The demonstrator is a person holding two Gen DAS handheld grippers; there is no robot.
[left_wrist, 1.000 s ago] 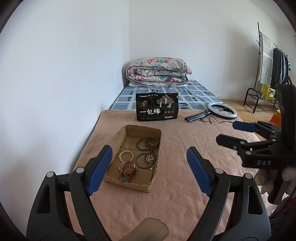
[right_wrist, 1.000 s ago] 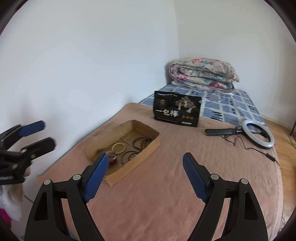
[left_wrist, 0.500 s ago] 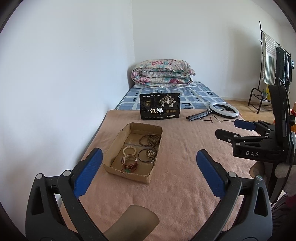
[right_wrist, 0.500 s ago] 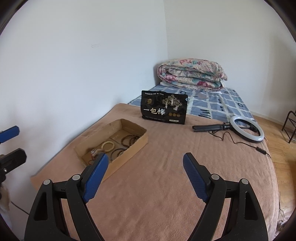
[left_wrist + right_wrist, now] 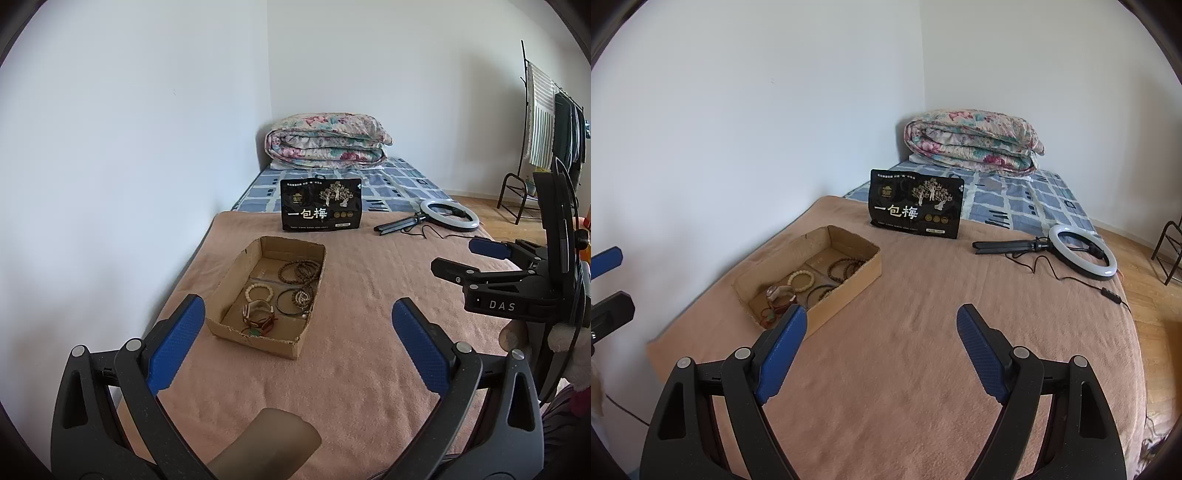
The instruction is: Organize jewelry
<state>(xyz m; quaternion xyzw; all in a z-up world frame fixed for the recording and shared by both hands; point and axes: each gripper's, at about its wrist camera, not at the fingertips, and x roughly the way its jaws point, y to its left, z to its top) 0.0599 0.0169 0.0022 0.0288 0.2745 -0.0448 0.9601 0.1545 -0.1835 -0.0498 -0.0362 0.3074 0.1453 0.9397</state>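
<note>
Near the blanket's wall-side edge sits the cardboard tray; both grippers gape empty.

blanket: peach cloth, matt, fuzzy nap
cardboard box: brown paper board, rough torn edges
bracelets: wooden-looking beads, dull; one pale strand smoother
black pouch: glossy plastic film, at 12 o'clock from the box
left gripper: black matt plastic, blue textured pads, metal pins
quilt: floral cloth, soft
floor: glossy wood
</note>
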